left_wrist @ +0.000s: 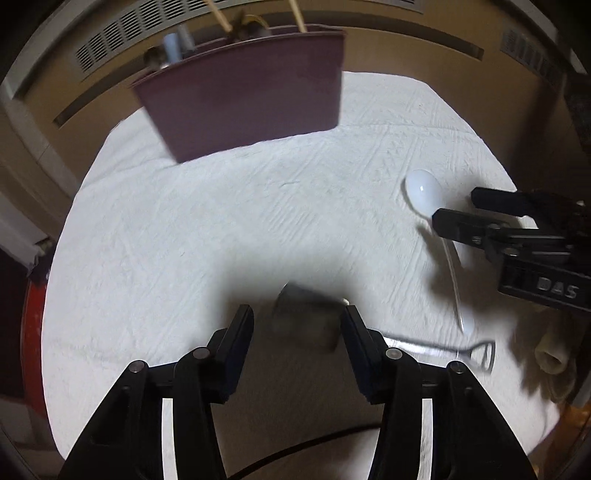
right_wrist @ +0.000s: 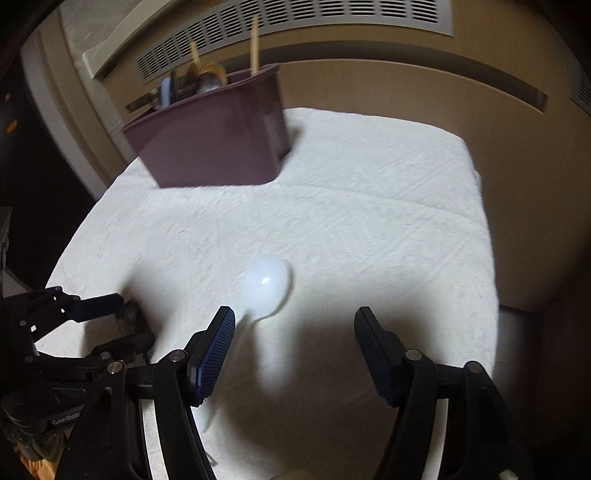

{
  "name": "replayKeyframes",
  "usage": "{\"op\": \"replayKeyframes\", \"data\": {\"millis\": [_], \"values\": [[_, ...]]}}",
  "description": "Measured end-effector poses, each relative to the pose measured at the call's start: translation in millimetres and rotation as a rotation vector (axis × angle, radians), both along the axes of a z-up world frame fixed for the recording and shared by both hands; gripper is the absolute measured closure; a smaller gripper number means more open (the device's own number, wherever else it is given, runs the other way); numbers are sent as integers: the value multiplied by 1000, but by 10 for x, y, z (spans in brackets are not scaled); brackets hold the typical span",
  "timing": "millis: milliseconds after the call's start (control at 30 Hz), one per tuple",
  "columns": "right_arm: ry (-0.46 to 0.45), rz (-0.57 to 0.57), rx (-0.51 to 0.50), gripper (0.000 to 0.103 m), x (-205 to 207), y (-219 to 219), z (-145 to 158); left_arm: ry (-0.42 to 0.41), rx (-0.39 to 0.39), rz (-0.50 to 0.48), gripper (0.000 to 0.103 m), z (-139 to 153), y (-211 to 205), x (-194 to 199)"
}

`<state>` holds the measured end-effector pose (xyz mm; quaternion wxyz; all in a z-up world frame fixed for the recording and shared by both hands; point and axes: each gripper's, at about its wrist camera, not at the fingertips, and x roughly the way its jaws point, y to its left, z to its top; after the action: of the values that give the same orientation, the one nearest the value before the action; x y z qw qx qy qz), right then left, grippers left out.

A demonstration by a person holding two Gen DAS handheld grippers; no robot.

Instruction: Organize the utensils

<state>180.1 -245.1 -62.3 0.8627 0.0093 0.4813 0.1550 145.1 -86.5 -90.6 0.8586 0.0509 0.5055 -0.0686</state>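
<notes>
A dark, blurred utensil part (left_wrist: 304,326) lies on the white cloth (left_wrist: 221,221) between the fingers of my left gripper (left_wrist: 297,314). The jaws stand apart and a gap shows on the left side. A white spoon (right_wrist: 266,284) lies bowl-up on the cloth, and its handle runs down beside the left finger of my right gripper (right_wrist: 295,317), which is open over it. In the left wrist view the spoon (left_wrist: 423,192) and the right gripper (left_wrist: 458,206) are at the right. A maroon bin (left_wrist: 243,103) at the back holds several utensils.
A thin metal utensil (left_wrist: 476,350) lies right of my left gripper, and a beige roll (left_wrist: 550,356) sits near the cloth's right edge. A tan wall with vent grilles (right_wrist: 295,26) stands close behind the bin (right_wrist: 214,140). My left gripper (right_wrist: 133,319) shows at the left.
</notes>
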Motion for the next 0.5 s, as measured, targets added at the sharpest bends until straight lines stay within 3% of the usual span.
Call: {"op": "replayKeyframes", "data": {"millis": [133,200,267,300,500], "values": [[11,42,-32,43,57,279,-50,76,-109,11,52,65,209,-112],[-5,55,-98,45,101,434,-82,121,-162,12,51,44,227,-119],[-26,83,-163,57,110,537,-96,157,-198,22,51,-17,150,-149],[-36,96,-183,77,106,555,-91,171,-209,28,51,-34,134,-135],[-74,93,-172,79,0,353,81,213,-232,106,49,-47,-2,82]]}}
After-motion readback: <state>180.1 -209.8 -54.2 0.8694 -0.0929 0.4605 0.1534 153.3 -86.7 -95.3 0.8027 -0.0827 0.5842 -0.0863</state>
